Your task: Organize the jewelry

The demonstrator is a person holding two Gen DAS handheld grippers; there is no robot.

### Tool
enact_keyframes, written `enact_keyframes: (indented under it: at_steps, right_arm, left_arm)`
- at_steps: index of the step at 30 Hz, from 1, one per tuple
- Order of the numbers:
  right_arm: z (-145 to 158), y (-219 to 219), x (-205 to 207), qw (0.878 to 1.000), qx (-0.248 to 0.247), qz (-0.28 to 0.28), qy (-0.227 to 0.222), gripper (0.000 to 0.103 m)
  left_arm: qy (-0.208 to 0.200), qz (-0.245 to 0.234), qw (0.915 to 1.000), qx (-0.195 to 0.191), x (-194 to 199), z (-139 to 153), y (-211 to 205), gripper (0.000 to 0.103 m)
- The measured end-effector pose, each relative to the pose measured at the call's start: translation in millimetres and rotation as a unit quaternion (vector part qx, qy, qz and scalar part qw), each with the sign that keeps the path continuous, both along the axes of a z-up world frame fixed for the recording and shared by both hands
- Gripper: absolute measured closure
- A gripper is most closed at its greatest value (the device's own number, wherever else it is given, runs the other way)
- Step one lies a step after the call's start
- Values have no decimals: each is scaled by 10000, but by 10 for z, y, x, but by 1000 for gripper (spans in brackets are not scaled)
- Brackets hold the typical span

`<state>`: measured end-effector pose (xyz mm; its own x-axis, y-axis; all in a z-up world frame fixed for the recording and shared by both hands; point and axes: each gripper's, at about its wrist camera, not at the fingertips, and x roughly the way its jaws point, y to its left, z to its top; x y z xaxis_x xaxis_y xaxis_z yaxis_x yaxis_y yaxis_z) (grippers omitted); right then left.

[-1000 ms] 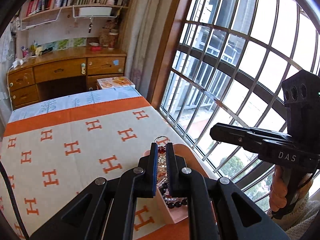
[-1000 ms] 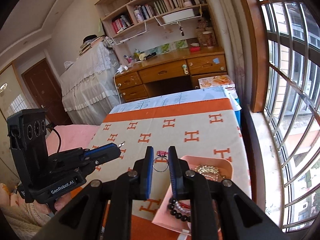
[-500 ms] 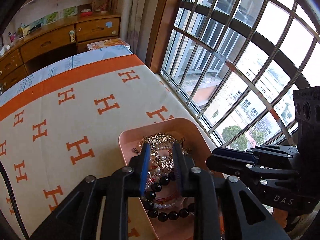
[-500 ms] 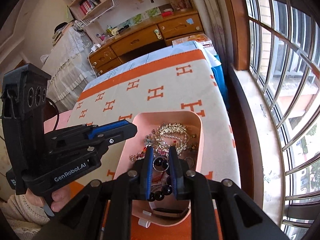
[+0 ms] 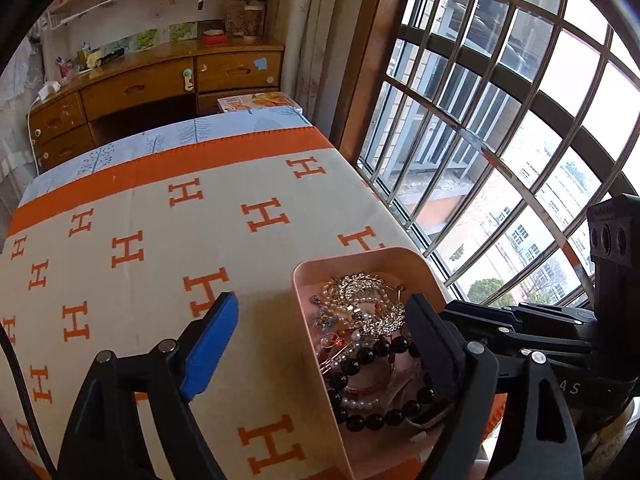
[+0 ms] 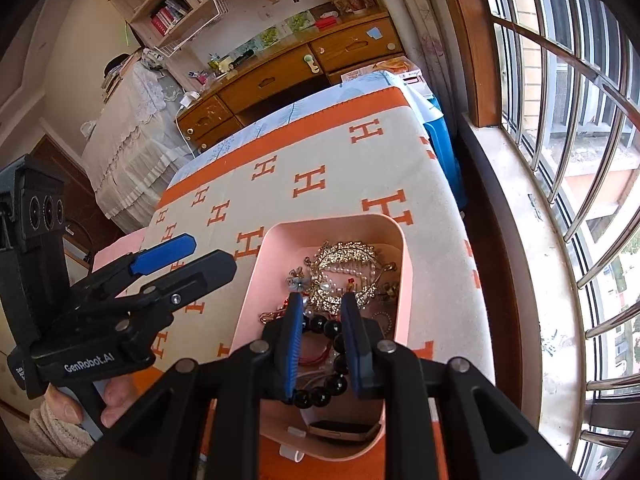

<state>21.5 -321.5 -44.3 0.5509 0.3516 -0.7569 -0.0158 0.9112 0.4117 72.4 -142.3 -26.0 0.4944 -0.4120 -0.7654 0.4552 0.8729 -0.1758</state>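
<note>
A pink tray (image 5: 362, 257) (image 6: 403, 280) sits on the cream blanket with orange H marks, near the window side. It holds a gold-and-pearl hairpiece (image 6: 348, 270) (image 5: 362, 300), a black bead bracelet (image 5: 370, 420) (image 6: 332, 364) and other small jewelry. My left gripper (image 5: 320, 320) is open wide and empty, its fingers straddling the tray's left wall. My right gripper (image 6: 320, 312) is open over the tray, its fingers just above the black beads, holding nothing.
The blanket (image 5: 160, 240) covers the table. A barred window (image 5: 500, 120) and stone sill (image 6: 520, 240) run along the right. A wooden desk (image 5: 160, 84) with shelves stands at the back. A white-draped piece of furniture (image 6: 128, 140) stands at left.
Both grippers came down over the tray from above the blanket. The left gripper, shut on a small piece a second ago, has opened wide. The right gripper has opened too.
</note>
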Motion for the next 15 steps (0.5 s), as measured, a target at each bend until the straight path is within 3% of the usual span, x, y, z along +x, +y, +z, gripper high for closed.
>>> enact_keyframes:
  at_steps: [7,12,13,15]
  right_arm:
    - [51,325,-85,9993,-206,253,-163,83]
    - [112,531,-222,9978,-463,290,-375,73]
    - [127,559,-249,9975,-501,281,-417,72]
    - [164,606,-310,9967,-573,268,-499,72]
  left_arm:
    - [-214,772,9958,444,-206,95,375,11]
    - [-272,1431,9867,720,-397,112,649,9]
    - [-322,1559,9841,784,-440,119,689,2]
    - [-415,1799,9789,872,-527,129,760,1]
